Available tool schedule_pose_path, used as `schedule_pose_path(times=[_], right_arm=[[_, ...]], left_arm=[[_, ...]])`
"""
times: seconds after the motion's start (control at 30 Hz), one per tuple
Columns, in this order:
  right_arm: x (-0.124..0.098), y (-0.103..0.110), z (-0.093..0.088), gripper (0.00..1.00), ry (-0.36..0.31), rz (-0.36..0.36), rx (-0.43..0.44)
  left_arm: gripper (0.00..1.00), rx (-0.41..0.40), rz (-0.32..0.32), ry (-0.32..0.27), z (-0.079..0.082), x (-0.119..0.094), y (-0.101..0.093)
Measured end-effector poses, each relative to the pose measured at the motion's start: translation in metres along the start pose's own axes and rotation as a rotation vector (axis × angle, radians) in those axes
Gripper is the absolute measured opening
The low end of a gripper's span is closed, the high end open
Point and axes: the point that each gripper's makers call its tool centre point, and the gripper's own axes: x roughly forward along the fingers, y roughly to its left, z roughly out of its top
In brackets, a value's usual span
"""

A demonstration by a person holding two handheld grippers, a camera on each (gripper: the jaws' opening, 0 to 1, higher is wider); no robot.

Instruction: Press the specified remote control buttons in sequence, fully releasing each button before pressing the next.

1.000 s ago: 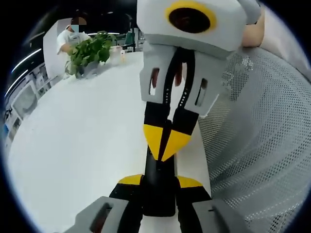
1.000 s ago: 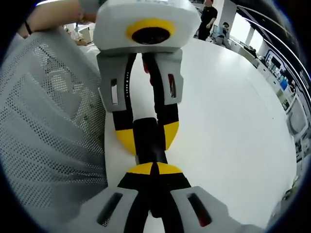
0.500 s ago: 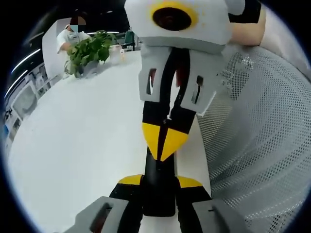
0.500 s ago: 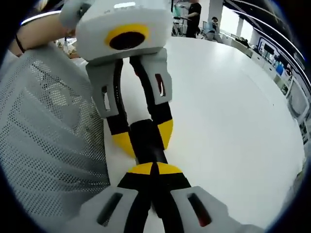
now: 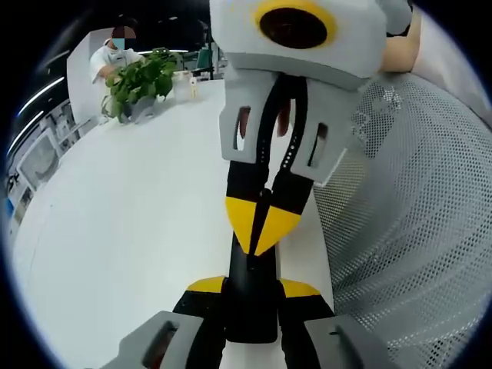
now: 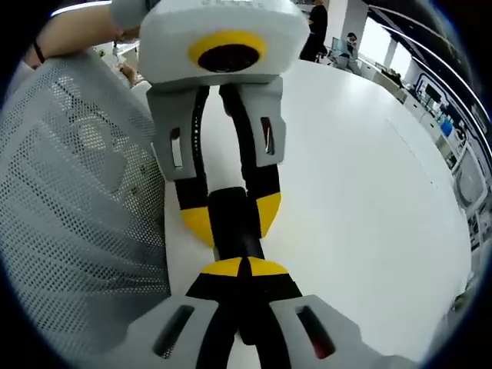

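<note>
Mid-sequence: remote pinned, tip on its face

Right now the left tool (image 5: pixel 252 296) pinches the near end of the black remote (image 5: pixel 250 288), holding it just above the white table (image 5: pixel 131 231). Right tool (image 5: pixel 261 231) comes in from opposite w/ its yellow tips pressed together, nose touching the remote's top face, prob. on a button, tho buttons aren't legible. In the right gripper view the left tool (image 6: pixel 231 219) grips the remote (image 6: pixel 231 223) on both sides. How many presses are done can't be told; release & any further presses are left.
</note>
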Motion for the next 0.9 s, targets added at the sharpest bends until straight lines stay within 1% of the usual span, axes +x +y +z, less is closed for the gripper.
schedule_pose_path(times=[0.2, 0.37, 0.6, 0.77, 0.9], right_arm=[[-0.0003, 0.0004, 0.0003, 0.0, 0.012, -0.005, -0.027], [0.0008, -0.0002, 0.0018, 0.0, 0.006, -0.007, -0.01], [0.0028, 0.001, 0.0051, 0.0, 0.005, -0.011, -0.027], [0.0034, 0.0006, 0.0051, 0.0, -0.004, -0.007, -0.006], [0.0034, 0.001, 0.0054, 0.0, -0.005, -0.008, -0.012]], left_arm=[[0.26, -0.002, -0.001, -0.002, -0.0002, 0.0003, 0.0003], [0.26, -0.002, -0.003, -0.003, 0.0, 0.0002, 0.0001], [0.26, -0.002, -0.004, -0.004, -0.0004, 0.0004, 0.0004], [0.26, -0.002, -0.004, -0.003, 0.0, 0.0001, 0.0], [0.26, -0.001, -0.004, -0.003, 0.0002, -0.0002, 0.0002]])
